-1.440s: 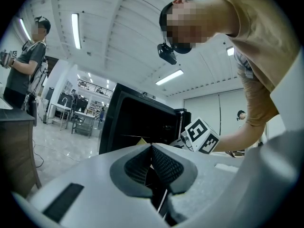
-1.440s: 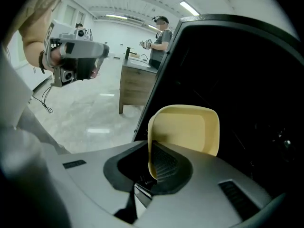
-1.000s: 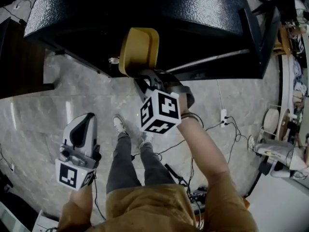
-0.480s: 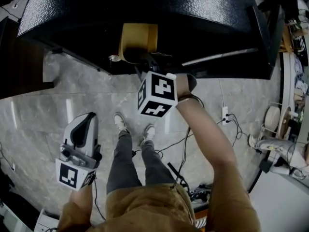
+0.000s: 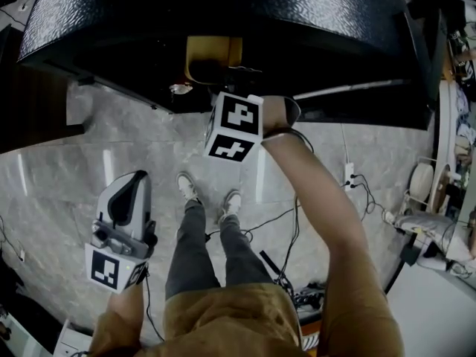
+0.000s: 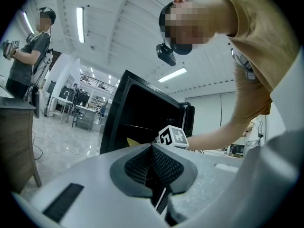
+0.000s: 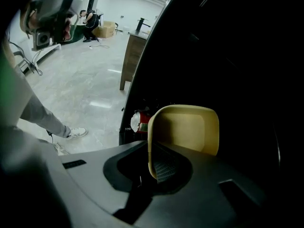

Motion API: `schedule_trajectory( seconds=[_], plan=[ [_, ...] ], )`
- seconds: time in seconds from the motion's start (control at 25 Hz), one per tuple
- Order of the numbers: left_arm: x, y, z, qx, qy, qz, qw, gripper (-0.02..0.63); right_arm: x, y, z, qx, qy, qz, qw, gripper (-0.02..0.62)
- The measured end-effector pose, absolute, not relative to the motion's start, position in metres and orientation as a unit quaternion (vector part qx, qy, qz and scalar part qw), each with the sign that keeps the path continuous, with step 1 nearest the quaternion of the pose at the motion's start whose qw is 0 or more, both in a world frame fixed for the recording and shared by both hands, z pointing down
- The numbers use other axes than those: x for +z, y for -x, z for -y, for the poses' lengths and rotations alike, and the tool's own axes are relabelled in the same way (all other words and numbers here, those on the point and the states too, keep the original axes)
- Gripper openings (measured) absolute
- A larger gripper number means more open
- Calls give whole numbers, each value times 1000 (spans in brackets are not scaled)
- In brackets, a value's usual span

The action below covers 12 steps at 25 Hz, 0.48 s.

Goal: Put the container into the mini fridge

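Since second ago, right gripper (image 7: pixel 153 166) pushed yellow rounded-rectangular plastic container (image 5: pixel 212 56) deeper into black mini fridge (image 5: pixel 223 13) — now half under its top.
- Right gripper clamped on container rim
- Left gripper (image 6: pixel 152 167) jaws together, empty
- Risk: thin rim grip slipping, or container knocking red can (image 7: pixel 139 121) just beside it
- Container looked empty

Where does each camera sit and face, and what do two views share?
Head view: on the person's head, facing down at the mini fridge; shows legs, left gripper, right gripper.
Left gripper view: rides that gripper, faces the open fridge along shut jaws; shows torso.
Right gripper view: likewise mounted, faces into the fridge past the gripped container; shows a shoe.
Shared: all show the fridge.
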State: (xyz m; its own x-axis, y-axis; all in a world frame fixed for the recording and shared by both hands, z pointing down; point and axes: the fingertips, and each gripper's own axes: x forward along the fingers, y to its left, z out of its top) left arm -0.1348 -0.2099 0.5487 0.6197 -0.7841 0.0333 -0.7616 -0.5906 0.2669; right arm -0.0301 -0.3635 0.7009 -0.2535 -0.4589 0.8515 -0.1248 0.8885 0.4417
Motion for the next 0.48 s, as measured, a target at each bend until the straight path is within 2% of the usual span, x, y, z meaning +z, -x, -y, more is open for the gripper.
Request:
schedule_trajectory(
  seconds=[0.48],
  plan=[
    [560, 150, 218, -29, -885, 447, 130, 2, 719, 26, 404, -168, -192, 750, 611, 11]
  ],
)
